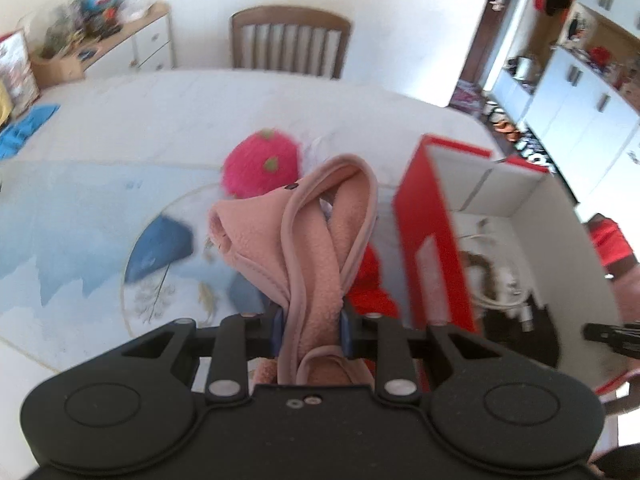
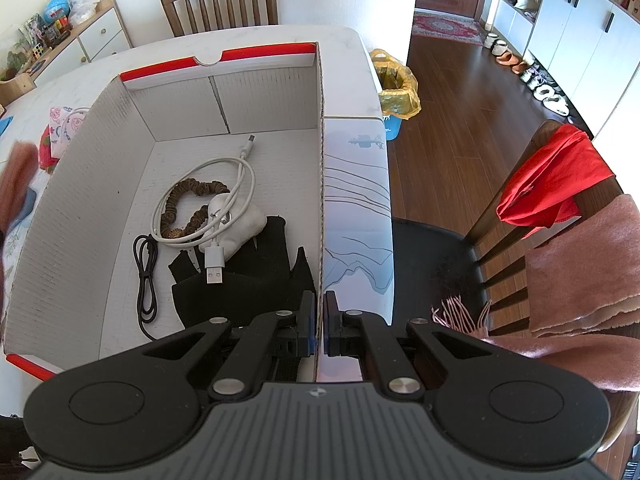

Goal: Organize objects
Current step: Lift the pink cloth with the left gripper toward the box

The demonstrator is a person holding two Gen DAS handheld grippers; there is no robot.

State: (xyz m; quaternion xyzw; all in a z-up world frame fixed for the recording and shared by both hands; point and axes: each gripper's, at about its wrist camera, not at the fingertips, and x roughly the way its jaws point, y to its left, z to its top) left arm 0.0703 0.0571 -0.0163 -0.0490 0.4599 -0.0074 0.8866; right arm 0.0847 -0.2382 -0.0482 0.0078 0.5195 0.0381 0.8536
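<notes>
Pink fleece lifted beside the red box

No writing is legible anywhere. The left gripper (image 1: 312, 330) pinches a pink fleece garment (image 1: 316, 240), held up above the counter (image 1: 120, 120) just left of the red-and-white box (image 2: 248, 92). The right gripper (image 2: 319, 320) is pressed together on the box's right wall; cables (image 2: 224, 200) lie inside.
</notes>
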